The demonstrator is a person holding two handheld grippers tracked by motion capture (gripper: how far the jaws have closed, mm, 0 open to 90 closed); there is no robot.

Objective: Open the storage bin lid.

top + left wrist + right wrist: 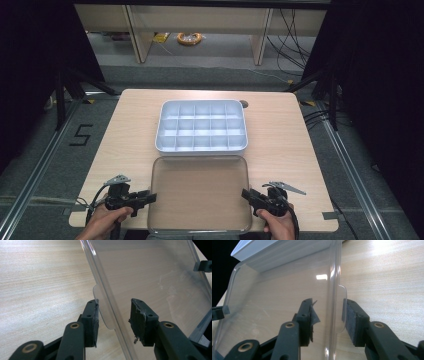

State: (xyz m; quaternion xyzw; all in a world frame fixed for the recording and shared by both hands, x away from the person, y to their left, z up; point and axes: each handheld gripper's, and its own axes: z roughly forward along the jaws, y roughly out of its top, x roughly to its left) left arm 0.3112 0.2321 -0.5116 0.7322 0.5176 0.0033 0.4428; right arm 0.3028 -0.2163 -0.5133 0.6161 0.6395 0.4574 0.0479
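Dark room with black curtains at both sides, grey floor with rails, cables and a coil of yellow cord beyond a pale wooden desk with rounded corners.

Clear plastic lid lying flat on the near half of the desk, rectangular with rounded corners and a raised rim, its near edge at the desk's front edge, its far edge just beside a white compartment tray. Tray centred on the desk, shallow, gridded into small square cells, all seemingly bare. Broad bare wood left and right of both, and a strip behind the tray up to a small round hole in the desk.

Left hand-held gripper at the lid's left edge, jaws apart and straddling the rim and its small rounded tab, one jaw outside beside the tab, the other over the lid; not closed on it. Right hand-held gripper mirrored at the right edge, jaws likewise apart either side of the rim and its tab. Worn, frayed grey pads on the black jaws.

Left hand and right hand entering from the bottom, wrapped round the grips, both pointing inward toward the lid.
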